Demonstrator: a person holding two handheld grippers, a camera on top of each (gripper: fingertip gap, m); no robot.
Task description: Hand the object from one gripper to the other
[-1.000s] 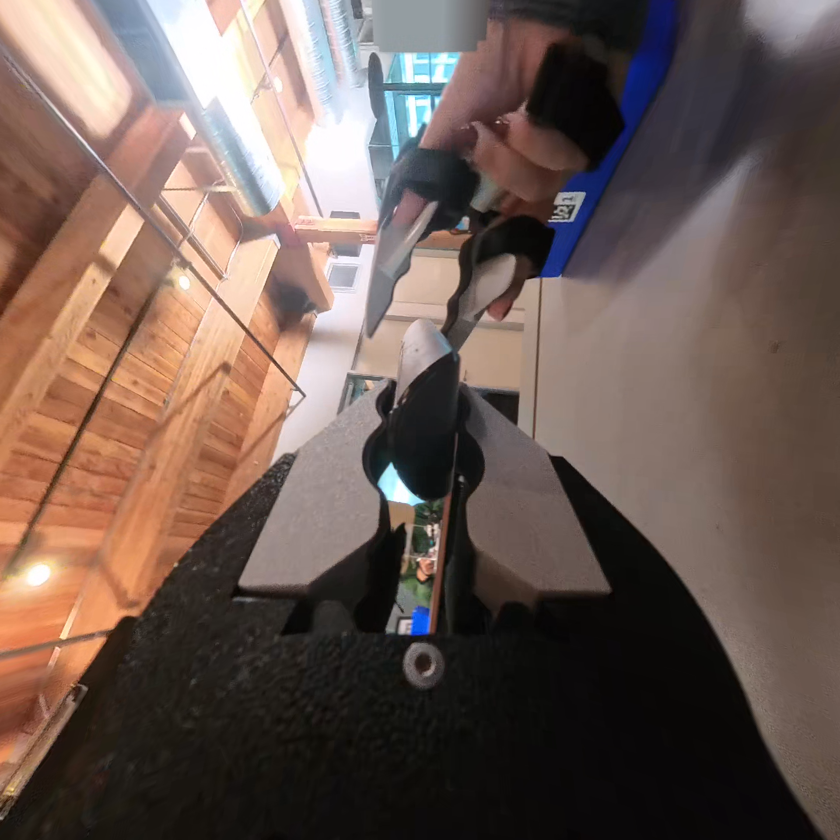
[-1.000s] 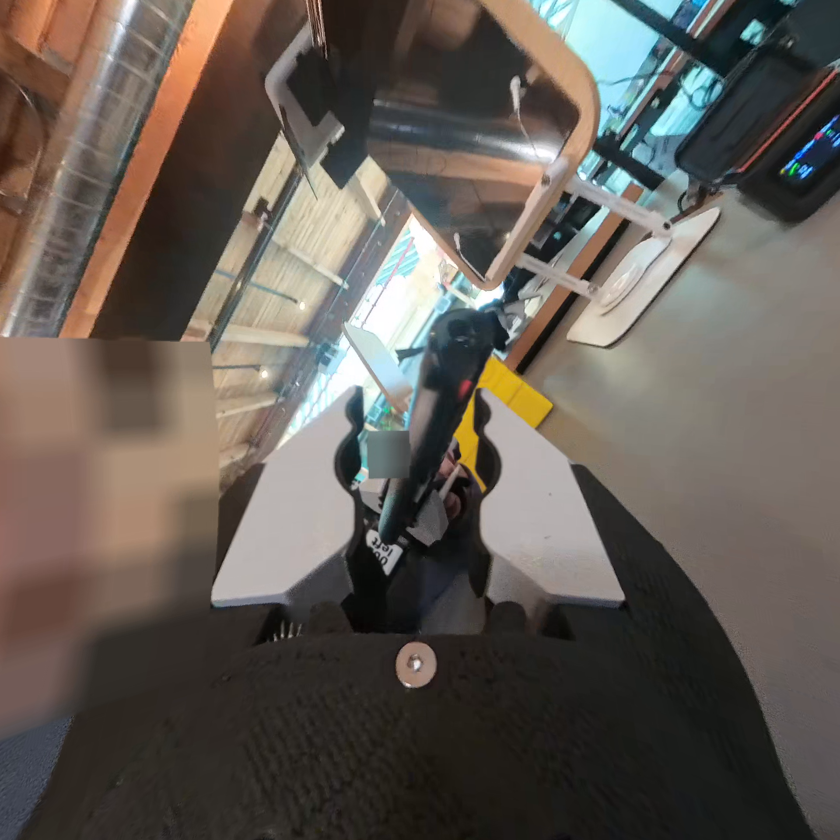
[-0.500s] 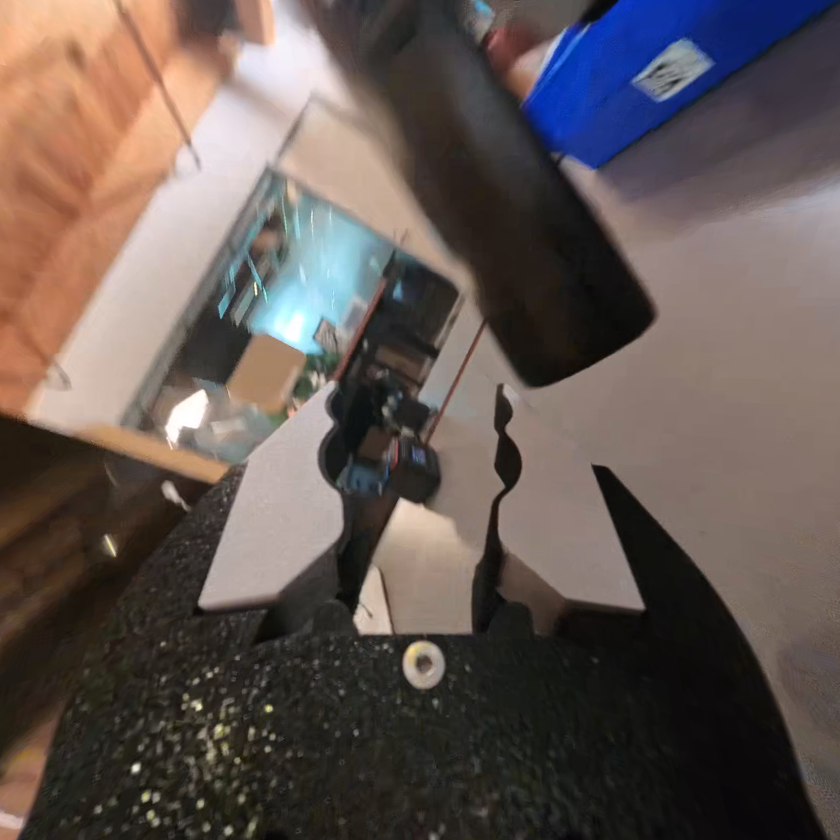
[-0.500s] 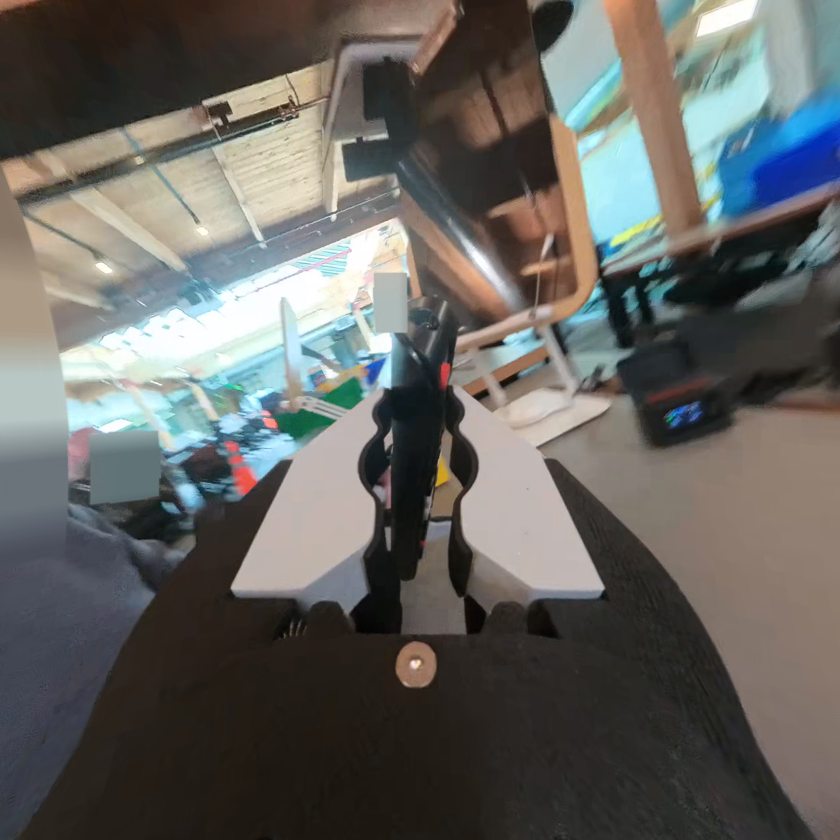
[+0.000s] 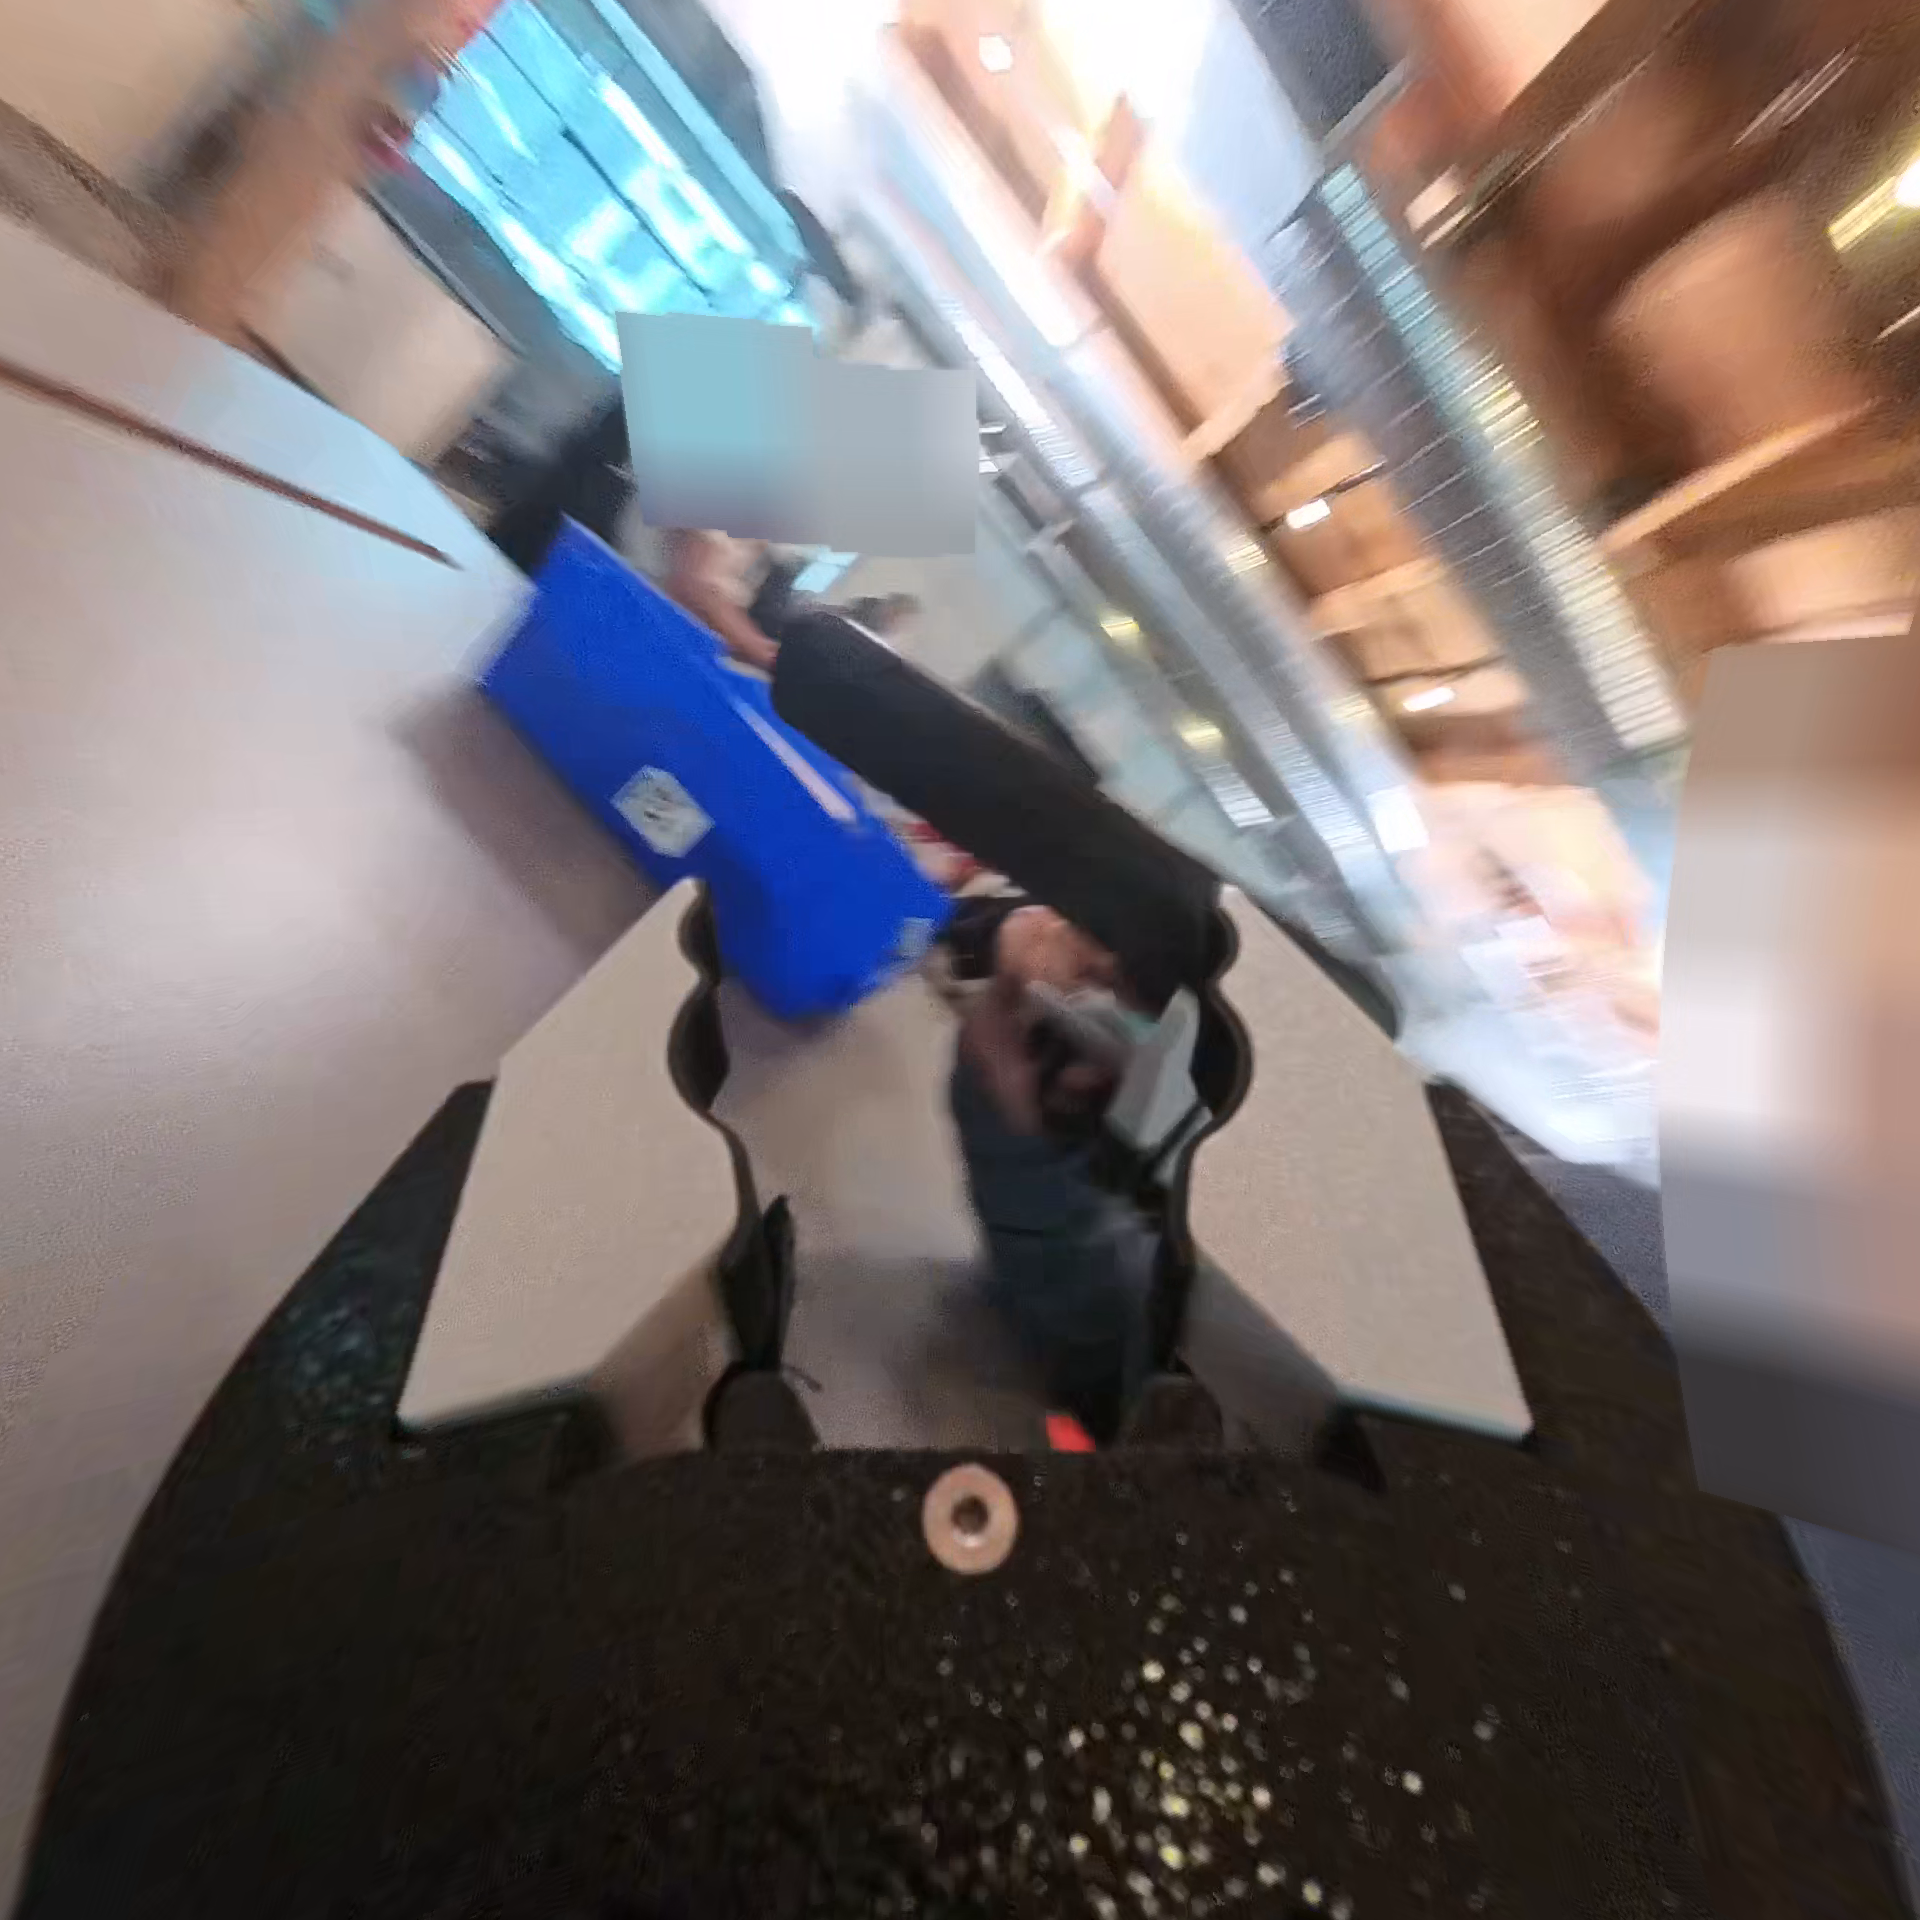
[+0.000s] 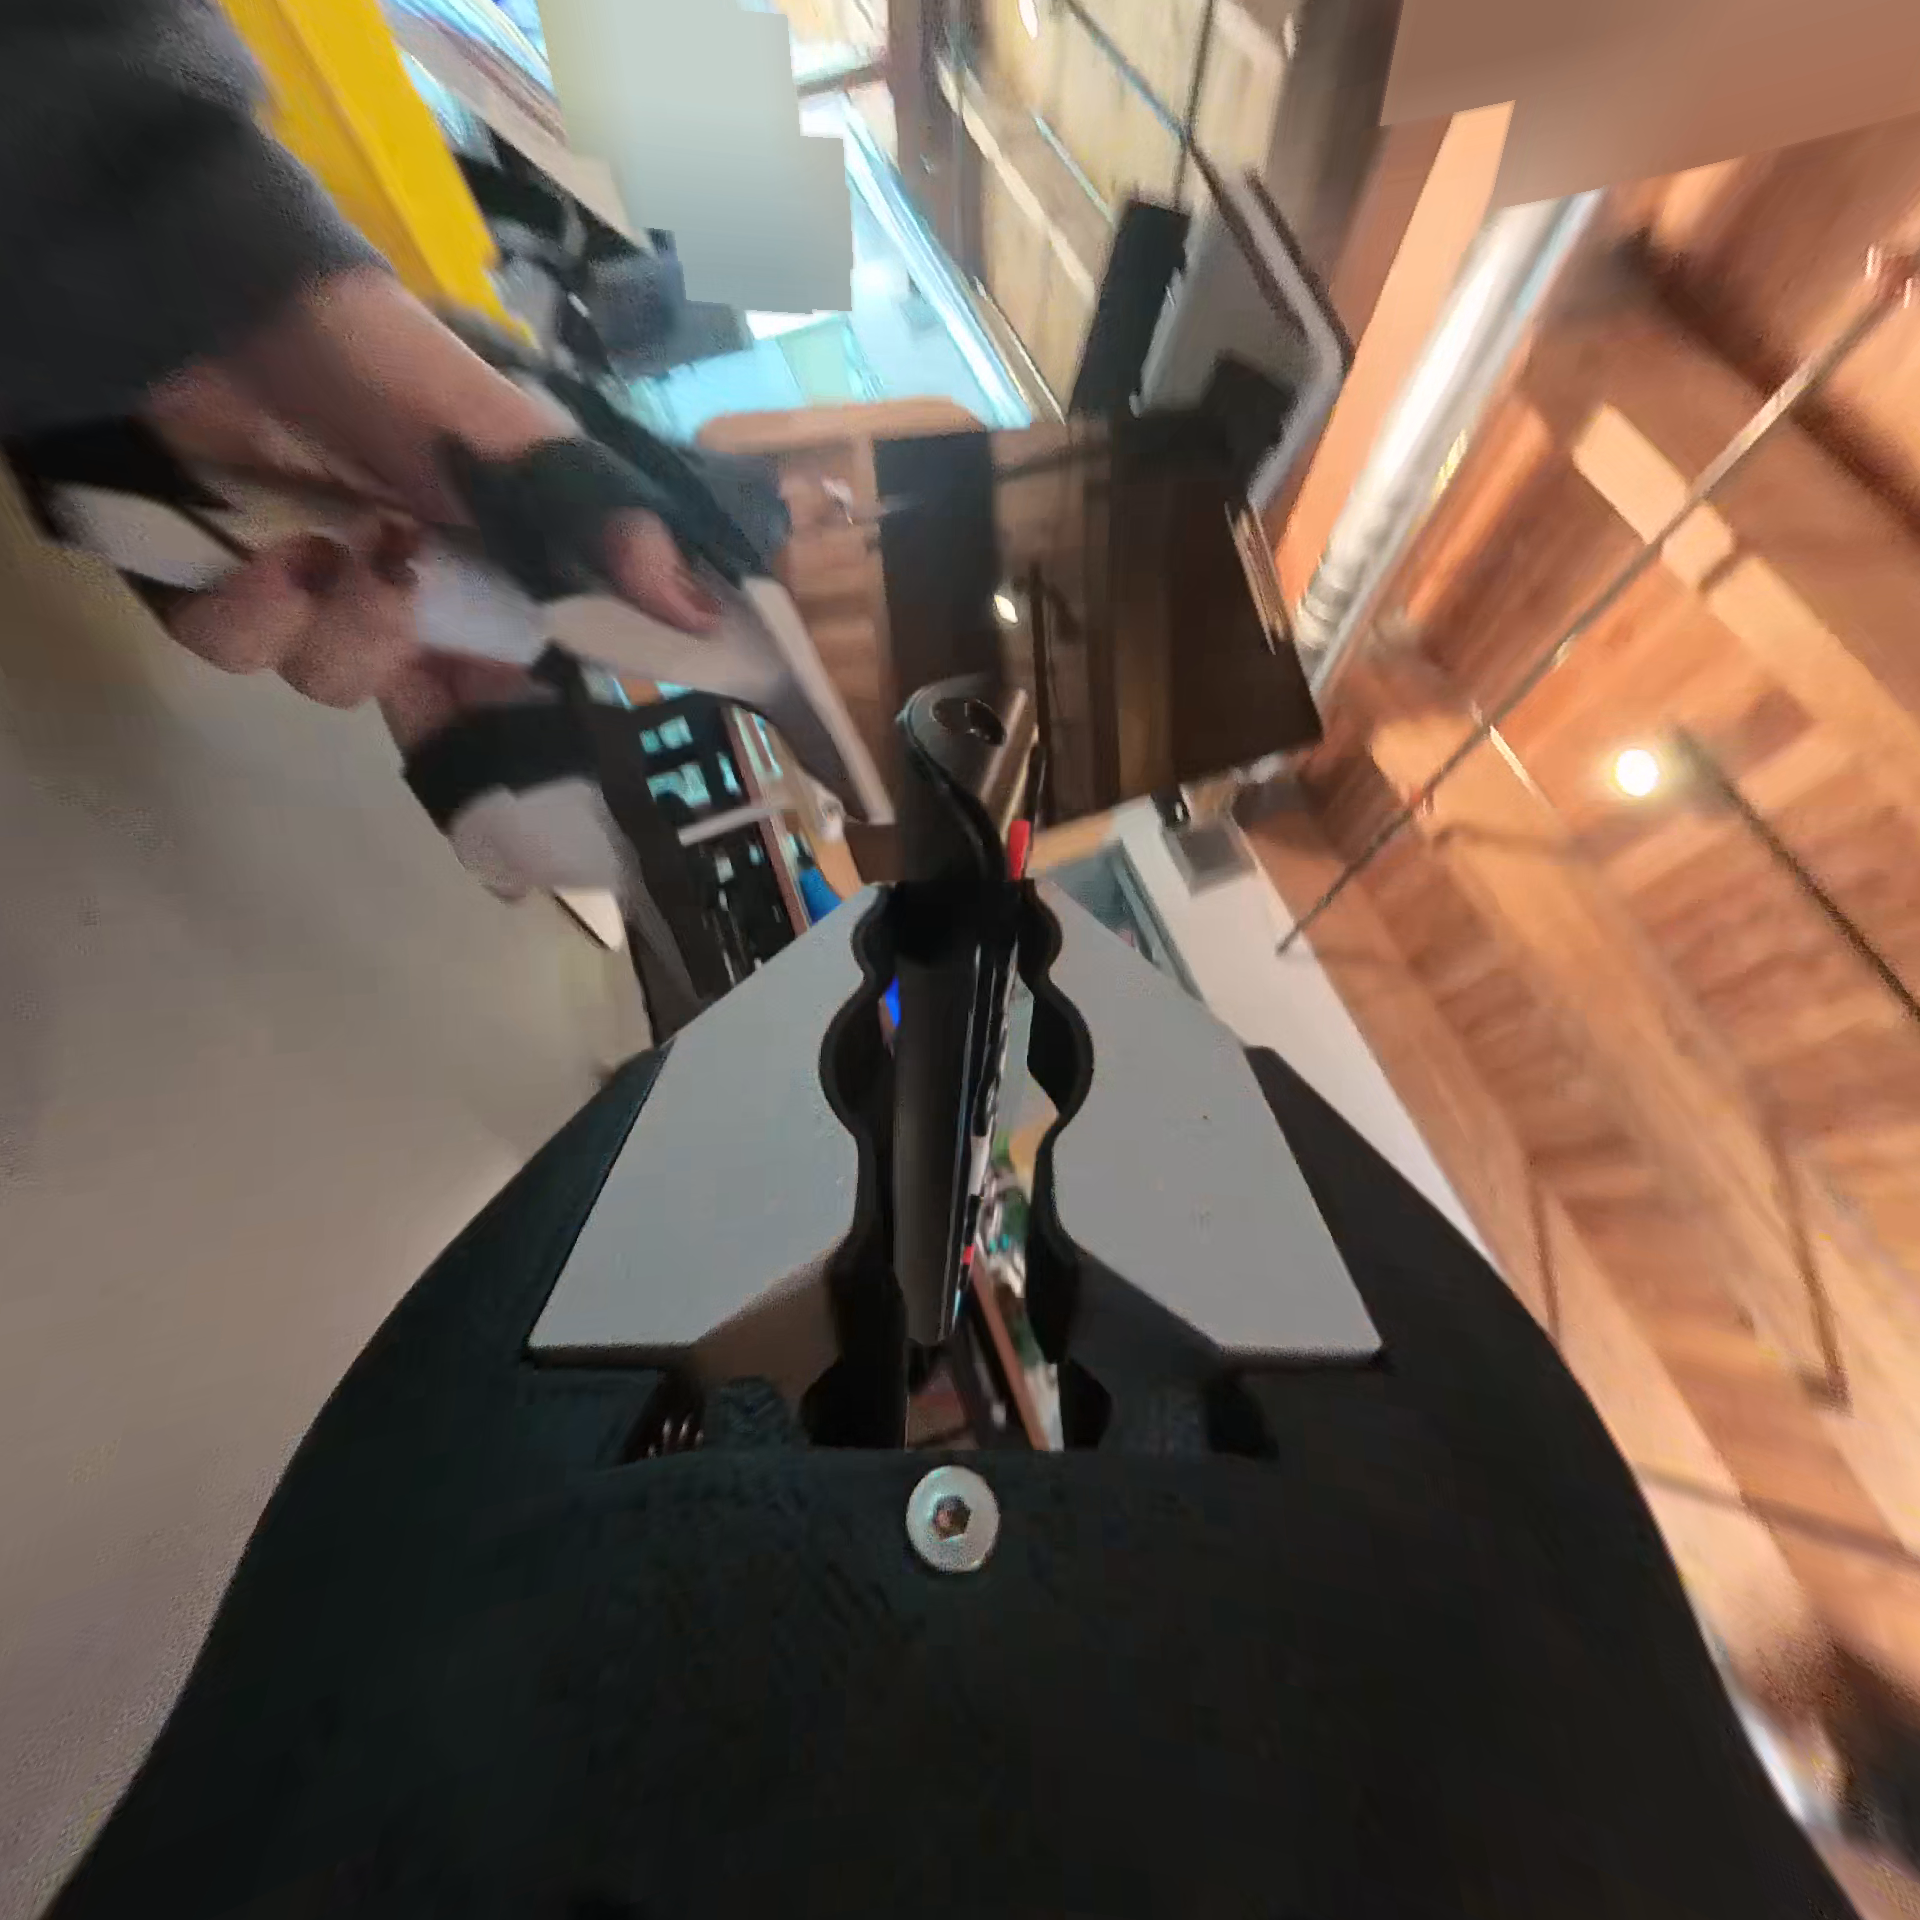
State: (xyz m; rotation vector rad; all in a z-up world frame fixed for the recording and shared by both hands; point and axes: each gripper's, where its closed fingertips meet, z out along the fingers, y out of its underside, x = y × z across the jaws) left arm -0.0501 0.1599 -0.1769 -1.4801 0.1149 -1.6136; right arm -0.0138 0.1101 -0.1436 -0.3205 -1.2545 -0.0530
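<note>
A: What has the right gripper (image 6: 961, 935) got?

B: Its jaws are clamped on the remote (image 6: 940, 1039), a slim black one held edge-on, its top end poking out past the fingertips.

A: And beyond it?

B: Ahead and to the left, a gloved hand (image 6: 499, 561) holds the left gripper (image 6: 769, 675), blurred and clear of the remote.

A: What does the left wrist view show?

B: The left gripper (image 5: 961, 935) spread wide with nothing between its fingers. The remote (image 5: 987, 800) lies just past the right fingertip; whether it touches I cannot tell. Farther off to the left is a blue bin (image 5: 675, 769).
</note>
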